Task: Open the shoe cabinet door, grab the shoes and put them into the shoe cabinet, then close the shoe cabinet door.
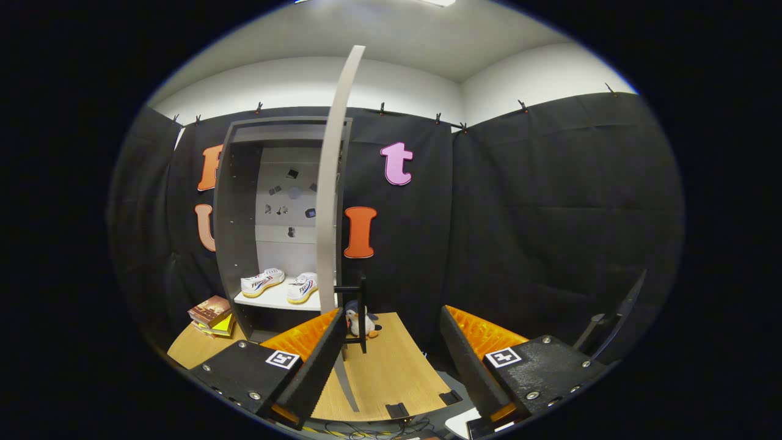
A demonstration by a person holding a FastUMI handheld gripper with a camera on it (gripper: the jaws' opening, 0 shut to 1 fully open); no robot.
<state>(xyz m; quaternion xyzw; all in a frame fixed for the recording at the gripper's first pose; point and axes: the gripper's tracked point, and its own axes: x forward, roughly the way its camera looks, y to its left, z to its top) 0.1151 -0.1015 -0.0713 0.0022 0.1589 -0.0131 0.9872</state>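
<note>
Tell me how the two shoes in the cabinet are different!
The left shoe lies sideways, showing its striped side; the right shoe points its toe towards us. The left shoe sits further from the open door; the right shoe sits beside it. Both are white, on one shelf. The tool is open.

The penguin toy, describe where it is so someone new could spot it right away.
Find the tall grey cabinet against the black wall, its door swung open edge-on. At the foot of that door, on the wooden table, just beyond the open gripper, sits the penguin. Unlike the shoes or books, it is plush, dark with a white belly.
</note>
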